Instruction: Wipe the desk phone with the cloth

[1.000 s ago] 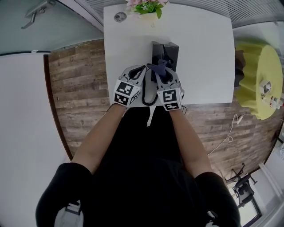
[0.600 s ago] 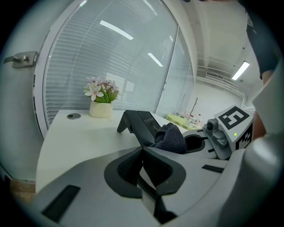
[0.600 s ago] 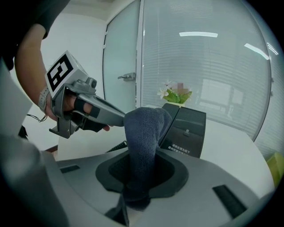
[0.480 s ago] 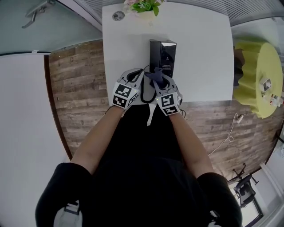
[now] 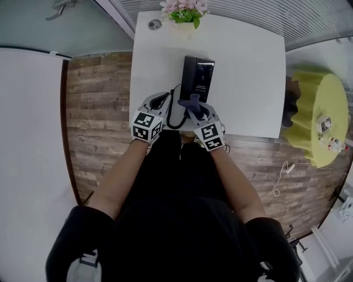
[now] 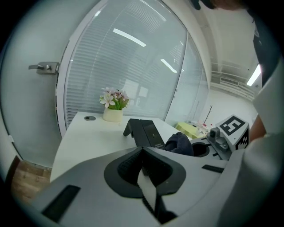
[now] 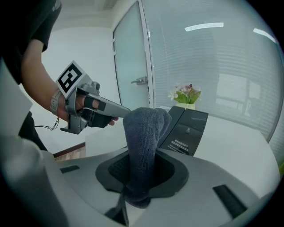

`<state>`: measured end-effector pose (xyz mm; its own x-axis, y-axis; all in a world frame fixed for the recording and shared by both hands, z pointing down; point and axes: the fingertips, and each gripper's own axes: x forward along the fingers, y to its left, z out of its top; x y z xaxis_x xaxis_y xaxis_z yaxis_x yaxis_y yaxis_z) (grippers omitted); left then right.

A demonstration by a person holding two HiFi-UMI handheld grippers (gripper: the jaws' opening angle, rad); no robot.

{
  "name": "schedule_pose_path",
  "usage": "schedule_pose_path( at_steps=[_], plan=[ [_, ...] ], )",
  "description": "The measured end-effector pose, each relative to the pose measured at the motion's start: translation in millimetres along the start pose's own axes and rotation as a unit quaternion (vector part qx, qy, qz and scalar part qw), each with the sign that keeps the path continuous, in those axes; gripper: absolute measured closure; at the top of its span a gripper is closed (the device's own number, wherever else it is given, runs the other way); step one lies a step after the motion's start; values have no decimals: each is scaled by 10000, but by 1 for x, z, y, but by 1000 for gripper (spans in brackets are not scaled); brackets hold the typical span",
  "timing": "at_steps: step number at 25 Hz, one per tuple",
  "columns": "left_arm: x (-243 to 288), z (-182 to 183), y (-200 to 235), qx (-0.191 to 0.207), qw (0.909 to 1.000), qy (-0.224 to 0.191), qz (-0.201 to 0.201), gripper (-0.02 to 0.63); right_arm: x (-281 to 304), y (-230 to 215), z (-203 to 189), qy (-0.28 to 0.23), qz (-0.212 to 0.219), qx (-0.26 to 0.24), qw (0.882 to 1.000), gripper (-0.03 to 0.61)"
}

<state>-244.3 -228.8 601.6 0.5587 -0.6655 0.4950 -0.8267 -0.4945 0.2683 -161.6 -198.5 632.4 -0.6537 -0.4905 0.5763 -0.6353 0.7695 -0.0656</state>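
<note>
Right gripper has its jaws pressed together on a dark blue cloth, which stands up out of them in a thick fold. A second ago that fold lay over the near part of the black desk phone. It has since been drawn back toward the person and now sits at the phone's near end, so much more of the sloping face is uncovered. Its own view shows the cloth in front of the phone, though whether the two touch cannot be told. The phone sits near the middle of the white desk, with its coiled cord looping toward the near edge and a small pot of flowers at the far edge. The left gripper has also come back toward the near edge. Its jaws are together with nothing between them, and it sits beside the cord, apart from the phone. This looks like the end of one stroke down the face. The sides and far end probably need further passes.
</note>
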Motion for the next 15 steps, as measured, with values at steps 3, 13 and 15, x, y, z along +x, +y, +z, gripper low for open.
schedule_pose_path(
  at_steps=[3,13,15],
  plan=[
    [-16,21,-24,-123,9994,-324,-4,603,-32,1,21,-369,179,-5,9992,480],
    [-86,101,-129,681,9895,-1272,61,603,-157,12,111,-1704,727,-194,9825,480],
    [-99,113,-154,819,9861,-1449,3,603,-182,15,127,-1944,803,-247,9773,480]
  ],
)
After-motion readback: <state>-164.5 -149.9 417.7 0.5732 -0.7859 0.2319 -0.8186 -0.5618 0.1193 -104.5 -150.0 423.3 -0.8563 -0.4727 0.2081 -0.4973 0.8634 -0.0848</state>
